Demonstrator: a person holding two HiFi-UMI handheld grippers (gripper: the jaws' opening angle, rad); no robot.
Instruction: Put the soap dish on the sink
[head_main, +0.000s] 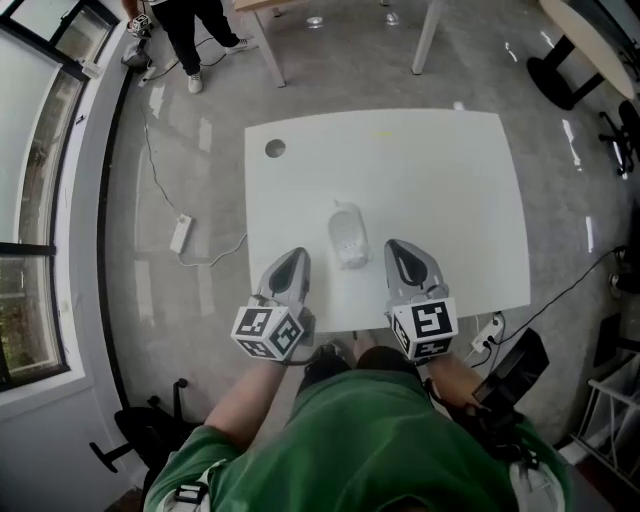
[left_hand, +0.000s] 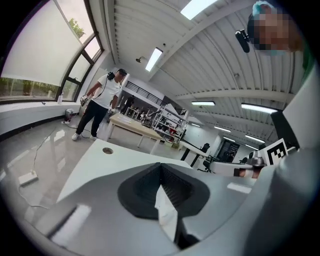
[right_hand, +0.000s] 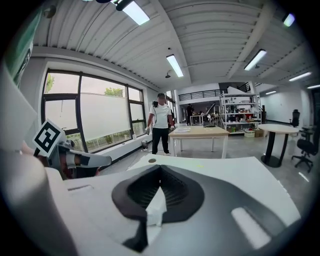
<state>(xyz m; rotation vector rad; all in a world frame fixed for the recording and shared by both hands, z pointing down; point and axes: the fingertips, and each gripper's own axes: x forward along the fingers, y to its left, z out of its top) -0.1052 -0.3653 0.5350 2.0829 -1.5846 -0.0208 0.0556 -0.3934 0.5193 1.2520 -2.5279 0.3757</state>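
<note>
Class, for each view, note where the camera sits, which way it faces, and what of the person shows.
Head view: on the head, facing steeply down at the table and soap dish; green shirt, left gripper, right gripper.
Left gripper view: on the left gripper, facing across the table; its shut jaws, the right gripper beside.
Right gripper view: the same, mirrored.
Both gripper views share the bystander.

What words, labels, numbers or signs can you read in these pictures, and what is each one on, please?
No readable text anywhere.
Left cube: black-and-white square marker, a pattern, no letters.
Right cube: the same kind of marker, no letters.
Soap dish: plain white, no print visible.
Shelves: anything on them is too small and blurred to read.
</note>
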